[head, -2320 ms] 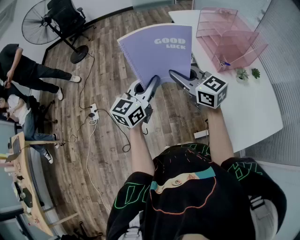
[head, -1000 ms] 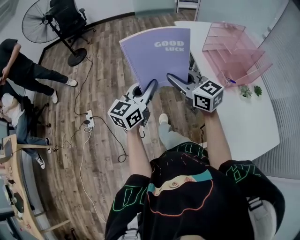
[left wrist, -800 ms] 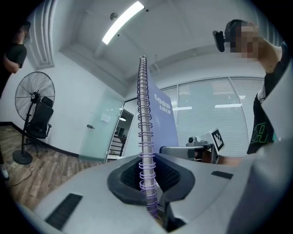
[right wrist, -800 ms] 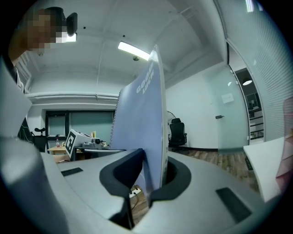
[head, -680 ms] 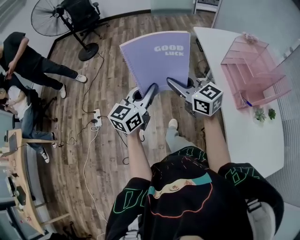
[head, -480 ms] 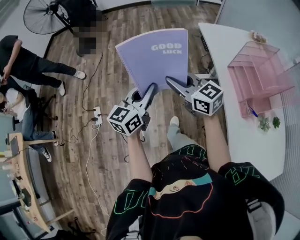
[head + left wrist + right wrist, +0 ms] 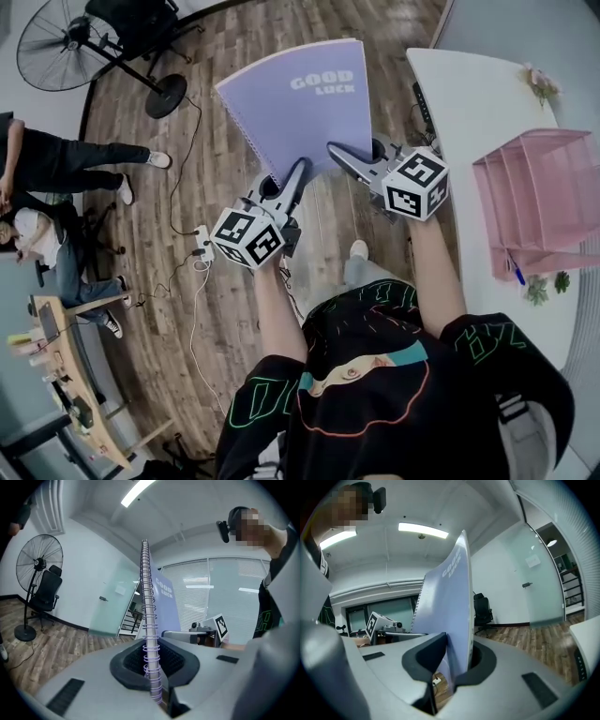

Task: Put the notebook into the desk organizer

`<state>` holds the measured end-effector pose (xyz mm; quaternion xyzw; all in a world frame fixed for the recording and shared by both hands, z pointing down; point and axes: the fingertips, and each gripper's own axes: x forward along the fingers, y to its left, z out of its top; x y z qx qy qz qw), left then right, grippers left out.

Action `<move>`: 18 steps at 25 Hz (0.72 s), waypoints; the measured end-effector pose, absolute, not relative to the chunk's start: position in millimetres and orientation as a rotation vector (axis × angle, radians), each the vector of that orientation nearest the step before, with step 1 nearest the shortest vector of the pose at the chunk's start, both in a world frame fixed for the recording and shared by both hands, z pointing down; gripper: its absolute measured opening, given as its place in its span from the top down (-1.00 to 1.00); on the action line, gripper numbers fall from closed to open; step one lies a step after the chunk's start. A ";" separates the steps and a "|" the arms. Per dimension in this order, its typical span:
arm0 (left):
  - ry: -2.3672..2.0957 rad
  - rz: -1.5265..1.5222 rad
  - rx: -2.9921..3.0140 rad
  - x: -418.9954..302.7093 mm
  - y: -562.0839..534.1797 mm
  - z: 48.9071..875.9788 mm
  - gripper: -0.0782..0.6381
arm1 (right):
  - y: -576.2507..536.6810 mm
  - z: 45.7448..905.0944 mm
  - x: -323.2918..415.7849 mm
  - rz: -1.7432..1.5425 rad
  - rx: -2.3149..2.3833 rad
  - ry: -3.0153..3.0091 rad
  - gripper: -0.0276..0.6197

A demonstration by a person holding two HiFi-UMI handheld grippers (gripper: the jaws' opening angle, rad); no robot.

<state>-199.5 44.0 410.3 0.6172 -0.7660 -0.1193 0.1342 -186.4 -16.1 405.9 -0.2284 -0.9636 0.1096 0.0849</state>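
1. Wood floor fills the left of the head view. A white desk runs down the right, with the pink organizer at the right edge.
2. The notebook stands upright over the floor at top centre, well apart from the organizer.
3. The left gripper is clamped on its spiral edge, and the right gripper on the opposite edge.
4. Keep both grips firm and the notebook upright, then line it up with a slot.
5. The desk edge lies between, so pass above it.
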 end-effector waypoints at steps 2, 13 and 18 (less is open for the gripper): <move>-2.220 -0.342 1.785 -214.8 37.5 408.4 0.71 | -22.5 404.2 -201.9 0.334 -0.682 -2.871 0.78; -2.101 -0.364 1.894 -289.2 -0.6 400.5 0.71 | -58.5 394.4 -269.9 0.319 -0.529 -2.894 0.78; -2.011 -0.346 1.963 -305.0 -9.5 405.2 0.71 | -66.1 399.2 -281.5 0.349 -0.415 -2.909 0.78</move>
